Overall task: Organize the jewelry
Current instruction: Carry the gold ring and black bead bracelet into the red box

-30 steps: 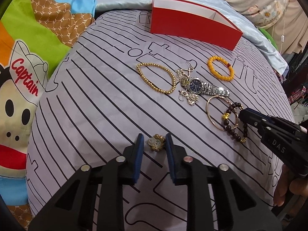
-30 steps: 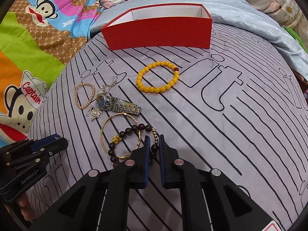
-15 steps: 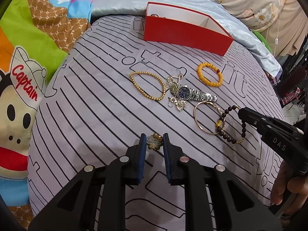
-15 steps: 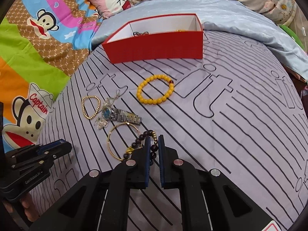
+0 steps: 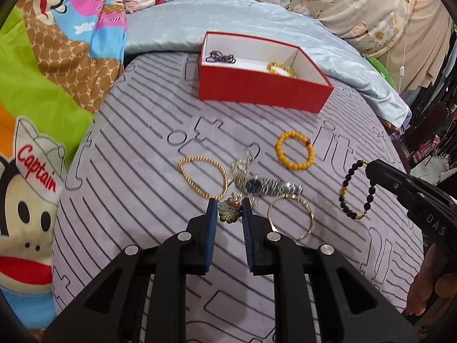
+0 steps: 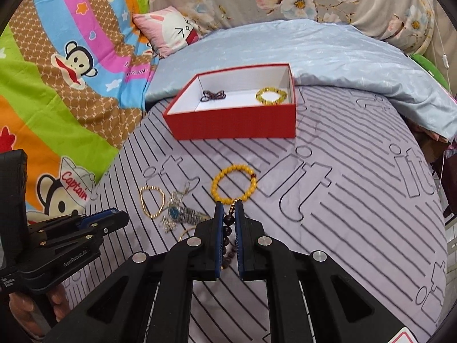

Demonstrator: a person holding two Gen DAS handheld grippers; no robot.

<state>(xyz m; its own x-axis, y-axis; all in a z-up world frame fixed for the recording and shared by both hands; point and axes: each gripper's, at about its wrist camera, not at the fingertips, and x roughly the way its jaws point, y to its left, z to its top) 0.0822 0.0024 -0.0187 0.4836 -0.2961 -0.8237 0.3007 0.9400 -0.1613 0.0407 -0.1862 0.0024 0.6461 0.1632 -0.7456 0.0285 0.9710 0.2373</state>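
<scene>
Grippers both hold jewelry: left gripper (image 5: 228, 210) clamps a flower brooch (image 5: 229, 213), right gripper (image 6: 229, 213) a dark bead bracelet (image 5: 355, 190); watch (image 5: 267, 186), yellow bracelet (image 6: 234, 184) lie before the red box (image 6: 234, 123).

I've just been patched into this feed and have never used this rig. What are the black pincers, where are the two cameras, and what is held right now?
There is no robot arm: a person holds a black two-finger gripper in each hand, and a fisheye camera on each looks along its fingers. The left view shows the left gripper shut on a small gold flower-shaped brooch. The right view shows the right gripper shut on a dark brown beaded bracelet, which hangs from it.

On the striped grey bedsheet lie a yellow beaded bracelet, a thin gold beaded bracelet, a silver wristwatch with a blue face, a plain gold bangle and some silver chain pieces. The open red cardboard box behind them already holds two pieces.
</scene>
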